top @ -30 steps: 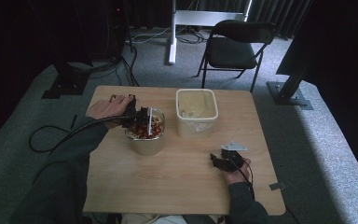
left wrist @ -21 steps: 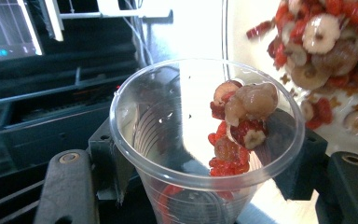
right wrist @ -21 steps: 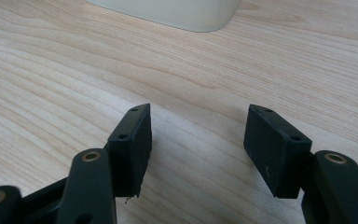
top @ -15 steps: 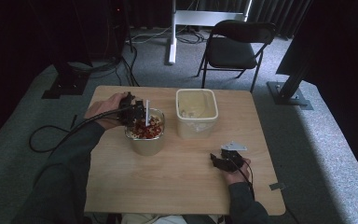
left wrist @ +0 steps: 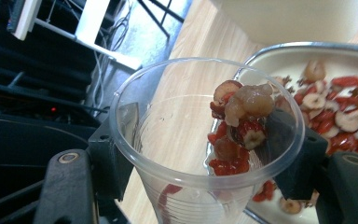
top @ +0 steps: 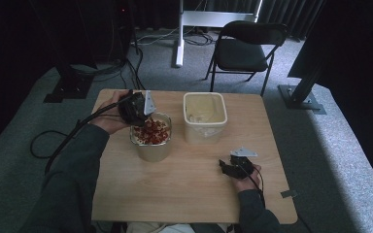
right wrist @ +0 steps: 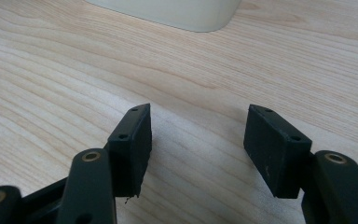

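Note:
My left gripper is shut on a clear plastic cup, its jaws clamping the cup's two sides. The cup is tilted and holds a clump of red and pale dried fruit pieces. In the high view the left gripper hangs over the back left rim of a glass bowl full of the same red pieces. My right gripper rests on the wooden table at the front right. Its jaws stand open with bare wood between them.
A cream plastic tub stands right of the bowl, and its base lies ahead of the right gripper. The left gripper's cable trails off the table's left edge. A folding chair stands behind the table.
The left hand has lifted the cup up out of the bowl and drawn it slightly back and left. The right hand has kept still.

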Demonstrator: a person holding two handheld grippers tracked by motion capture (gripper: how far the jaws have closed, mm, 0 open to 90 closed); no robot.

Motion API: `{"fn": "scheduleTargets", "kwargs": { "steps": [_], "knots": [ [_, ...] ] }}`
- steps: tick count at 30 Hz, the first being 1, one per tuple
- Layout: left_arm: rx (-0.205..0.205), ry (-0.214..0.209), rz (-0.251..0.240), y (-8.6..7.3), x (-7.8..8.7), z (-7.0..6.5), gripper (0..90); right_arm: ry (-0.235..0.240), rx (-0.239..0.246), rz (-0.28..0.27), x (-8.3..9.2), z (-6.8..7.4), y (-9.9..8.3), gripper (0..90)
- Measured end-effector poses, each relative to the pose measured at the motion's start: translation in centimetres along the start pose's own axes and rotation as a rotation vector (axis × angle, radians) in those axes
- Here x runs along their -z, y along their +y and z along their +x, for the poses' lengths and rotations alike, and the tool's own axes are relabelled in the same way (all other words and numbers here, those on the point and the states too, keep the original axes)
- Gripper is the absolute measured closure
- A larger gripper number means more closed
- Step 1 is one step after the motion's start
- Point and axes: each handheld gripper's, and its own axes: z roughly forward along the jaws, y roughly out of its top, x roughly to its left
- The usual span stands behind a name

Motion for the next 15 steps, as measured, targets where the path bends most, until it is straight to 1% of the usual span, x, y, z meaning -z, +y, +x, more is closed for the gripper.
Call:
{"fn": "scheduleTargets", "kwargs": {
  "steps": [3, 5, 8, 12, 15],
  "knots": [
    [0.028, -0.017, -0.020, 0.02, 0.15, 0.17, 33.3, 0.000, 0.000, 0.000, 0.00, 0.00, 0.00, 41.0],
    [0.051, -0.021, -0.044, 0.00, 0.19, 0.25, 33.3, 0.000, 0.000, 0.000, 0.00, 0.00, 0.00, 41.0],
    [0.113, -0.052, -0.089, -0.29, 0.23, 0.61, 33.3, 0.000, 0.000, 0.000, 0.00, 0.00, 0.00, 41.0],
    [0.132, -0.060, -0.091, -0.49, 0.07, 0.70, 33.3, 0.000, 0.000, 0.000, 0.00, 0.00, 0.00, 41.0],
    [0.153, -0.073, -0.107, -0.42, 0.24, 0.76, 33.3, 0.000, 0.000, 0.000, 0.00, 0.00, 0.00, 41.0]
  ]
}}
